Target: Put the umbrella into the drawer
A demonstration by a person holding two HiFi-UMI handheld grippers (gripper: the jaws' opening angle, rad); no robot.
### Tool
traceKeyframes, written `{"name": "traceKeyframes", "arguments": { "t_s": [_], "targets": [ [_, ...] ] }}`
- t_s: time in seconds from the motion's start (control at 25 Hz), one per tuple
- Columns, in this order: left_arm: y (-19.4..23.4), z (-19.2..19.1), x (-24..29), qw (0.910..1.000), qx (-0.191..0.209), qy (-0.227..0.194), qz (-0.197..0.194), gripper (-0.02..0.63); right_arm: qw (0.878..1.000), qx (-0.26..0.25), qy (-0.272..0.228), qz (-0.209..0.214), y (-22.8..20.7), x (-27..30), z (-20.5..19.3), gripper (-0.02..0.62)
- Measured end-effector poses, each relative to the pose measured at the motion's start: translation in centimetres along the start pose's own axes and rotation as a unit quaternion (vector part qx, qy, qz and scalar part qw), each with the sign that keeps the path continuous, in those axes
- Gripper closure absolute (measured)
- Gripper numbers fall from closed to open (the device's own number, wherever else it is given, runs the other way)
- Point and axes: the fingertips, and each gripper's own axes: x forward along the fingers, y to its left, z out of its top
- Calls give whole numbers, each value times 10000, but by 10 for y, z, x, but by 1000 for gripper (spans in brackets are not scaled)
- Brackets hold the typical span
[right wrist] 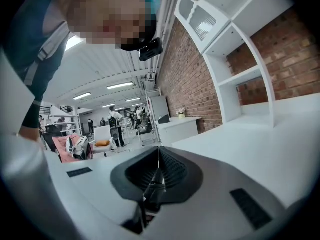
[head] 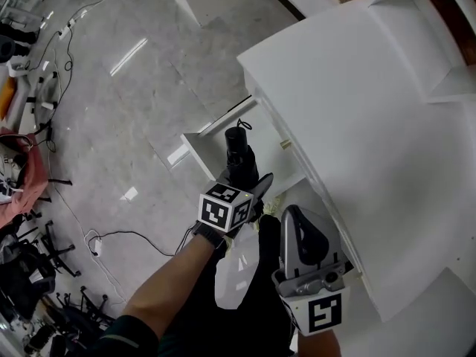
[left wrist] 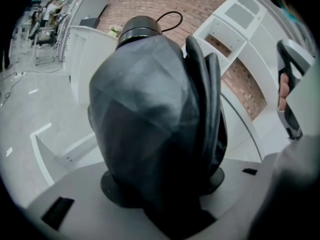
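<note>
A folded black umbrella point(head: 239, 153) with a wrist loop at its far end sticks out of my left gripper point(head: 249, 183), which is shut on it. It hangs over the open white drawer point(head: 213, 127) that is pulled out of the white cabinet point(head: 357, 110). In the left gripper view the umbrella point(left wrist: 145, 124) fills most of the picture and hides the jaws of the left gripper point(left wrist: 160, 186); the drawer point(left wrist: 50, 154) lies below at the left. My right gripper point(head: 296, 218) is beside the cabinet's front edge; its jaws point(right wrist: 157, 171) are shut with nothing between them.
Cables and gear point(head: 30, 199) lie on the grey floor at the left. A white shelf unit point(right wrist: 235, 59) stands on the cabinet against a brick wall. My right gripper with the hand on it point(left wrist: 290, 94) shows at the right of the left gripper view.
</note>
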Motion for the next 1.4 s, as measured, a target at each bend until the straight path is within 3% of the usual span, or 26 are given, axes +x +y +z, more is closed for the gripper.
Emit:
{"name": "traceKeyframes", "arguments": {
  "t_s": [0.2, 0.36, 0.76, 1.04, 1.4],
  "targets": [
    [31, -26, 40, 9994, -141, 323, 67, 382, 9989, 382, 188, -185, -7, 13, -59, 591],
    [52, -50, 73, 9961, -448, 755, 115, 382, 9985, 448, 177, -276, -19, 19, -82, 591],
    [89, -101, 129, 9845, -754, 1577, 138, 380, 9981, 472, 213, -331, -29, 15, -105, 591],
    [111, -121, 159, 9775, -513, 2022, 306, 377, 9974, 612, 293, -252, -30, 11, -117, 591],
    [140, -142, 172, 9667, -434, 2372, 862, 353, 9966, 759, 285, -146, -30, -1, -116, 591]
  ]
}}
